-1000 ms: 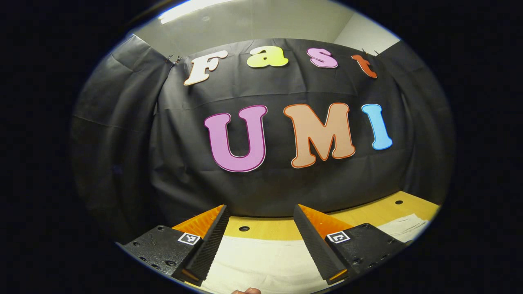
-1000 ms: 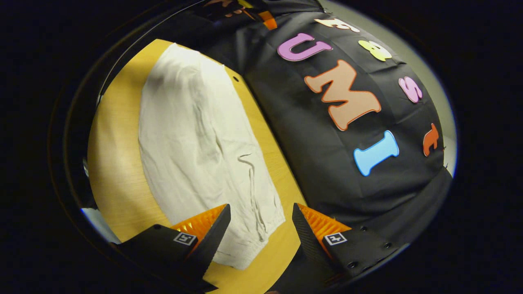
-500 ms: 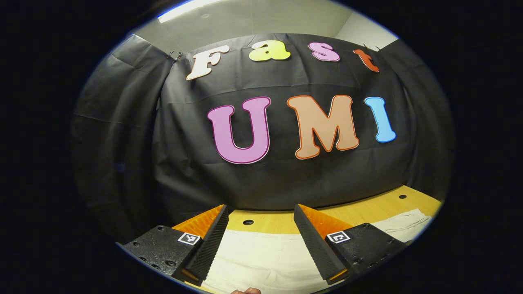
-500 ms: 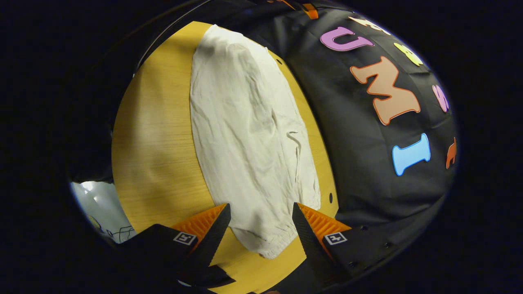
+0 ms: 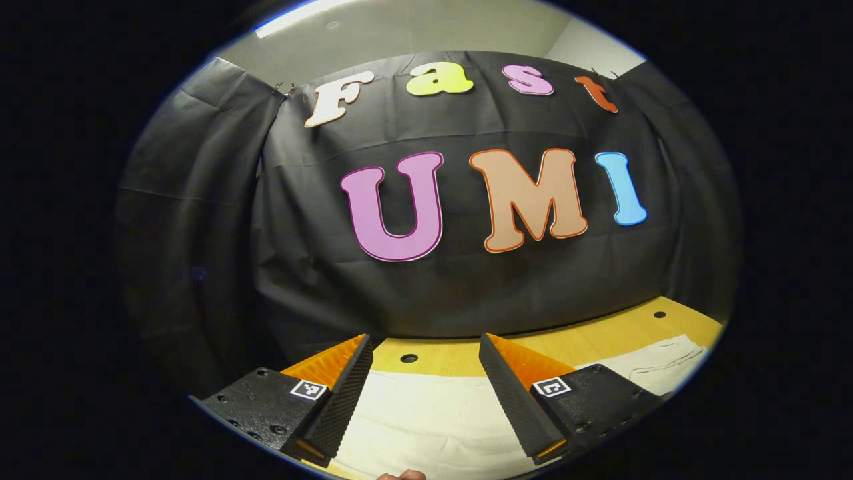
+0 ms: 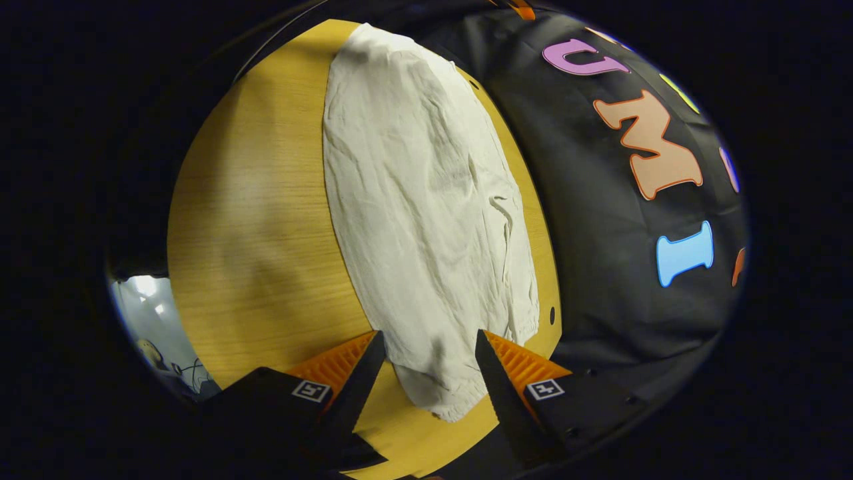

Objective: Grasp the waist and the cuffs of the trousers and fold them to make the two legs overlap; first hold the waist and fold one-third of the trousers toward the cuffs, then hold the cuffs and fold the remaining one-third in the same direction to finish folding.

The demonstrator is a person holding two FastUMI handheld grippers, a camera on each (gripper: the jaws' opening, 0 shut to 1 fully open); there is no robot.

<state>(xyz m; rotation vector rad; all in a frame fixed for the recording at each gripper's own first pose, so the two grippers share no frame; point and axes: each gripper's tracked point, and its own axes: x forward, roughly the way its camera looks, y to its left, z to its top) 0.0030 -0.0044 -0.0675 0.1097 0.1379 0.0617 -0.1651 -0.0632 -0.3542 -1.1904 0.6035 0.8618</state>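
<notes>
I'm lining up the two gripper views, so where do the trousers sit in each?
Left gripper view: trousers along the bottom edge, between the open jaws, plus a strip at lower right.
Right gripper view: trousers run lengthwise from top centre down to the open jaws.
Shared landmark: the wooden table.

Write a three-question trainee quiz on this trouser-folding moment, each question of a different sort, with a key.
1. True or false: the right tool is shut on the trousers.
2. Multiple choice: in the right gripper view, the trousers lie on A) a grey metal tray, B) a yellow wooden table, C) a blue mat.
3. Fill in: in the left gripper view, the left tool is held ____, with pale cloth between and beyond its fingers.

Key:
1. False; its fingers stand apart on either side of the near end of the trousers.
2. B.
3. Open.
</notes>
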